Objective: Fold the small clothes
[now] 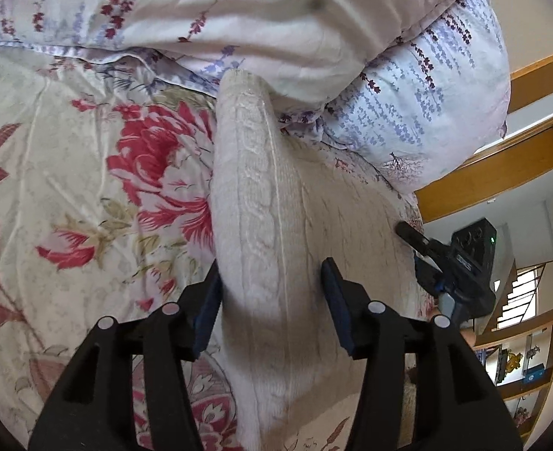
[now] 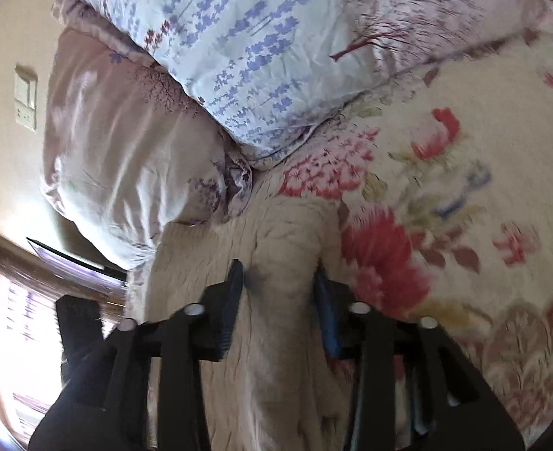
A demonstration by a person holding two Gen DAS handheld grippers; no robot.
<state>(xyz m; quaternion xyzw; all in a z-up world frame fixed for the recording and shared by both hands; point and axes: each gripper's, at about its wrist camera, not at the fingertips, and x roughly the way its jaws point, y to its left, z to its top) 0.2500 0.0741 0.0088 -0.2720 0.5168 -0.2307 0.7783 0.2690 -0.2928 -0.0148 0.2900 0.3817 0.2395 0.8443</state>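
Note:
A cream cable-knit sweater [image 1: 272, 203] lies on the floral bedsheet [image 1: 70, 188]. One sleeve is folded lengthwise over its body and points toward the pillows. My left gripper [image 1: 272, 285] is open, its jaws either side of the sleeve's lower part, low over it. In the right wrist view the same sweater [image 2: 276, 248] runs between the jaws of my right gripper [image 2: 278, 282], which is open around a raised fold of knit. The right gripper also shows in the left wrist view [image 1: 445, 259] at the sweater's right edge. The right view is motion-blurred.
Pillows and a duvet with lavender print [image 1: 408, 94] are piled at the head of the bed, touching the sleeve's cuff. Wooden shelving [image 1: 520, 353] and a wooden bed frame [image 1: 502, 165] stand to the right. A window [image 2: 17, 338] and a wall switch [image 2: 25, 97] show beyond the bed.

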